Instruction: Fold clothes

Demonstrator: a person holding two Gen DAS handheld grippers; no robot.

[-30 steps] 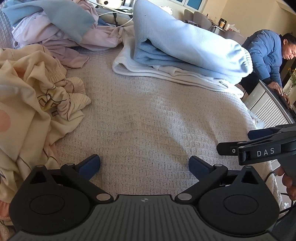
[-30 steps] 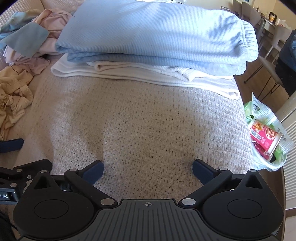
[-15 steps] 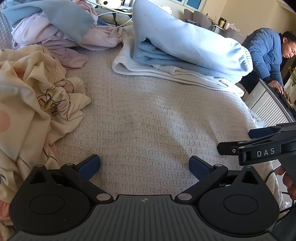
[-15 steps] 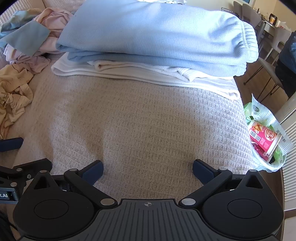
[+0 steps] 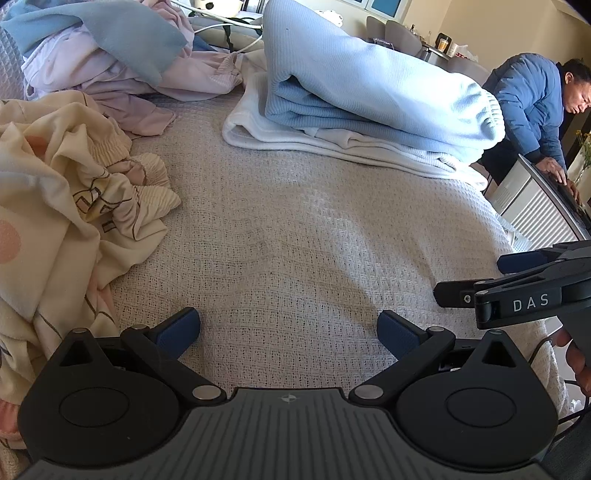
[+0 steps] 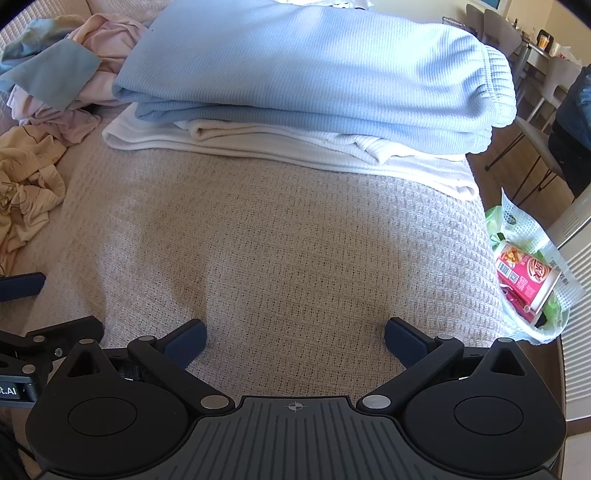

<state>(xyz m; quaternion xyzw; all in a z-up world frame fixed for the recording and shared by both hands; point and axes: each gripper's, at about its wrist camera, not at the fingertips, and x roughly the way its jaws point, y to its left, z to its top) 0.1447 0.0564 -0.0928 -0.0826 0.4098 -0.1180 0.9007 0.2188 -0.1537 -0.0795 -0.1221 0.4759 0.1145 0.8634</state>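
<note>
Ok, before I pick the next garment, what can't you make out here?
- White garment: mostly covered by the folded blue garment, both views.
- Cream garment: cut off by the left edge, left wrist view.
- Pink garments: partly under a blue cloth.
- Bag contents: partly hidden.

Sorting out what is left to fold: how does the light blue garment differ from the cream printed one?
The light blue garment is folded flat atop a white one; the cream printed garment lies crumpled, unstacked. Blue is plain ribbed knit; cream carries printed lines. Both rest on the waffle-weave blanket.
</note>
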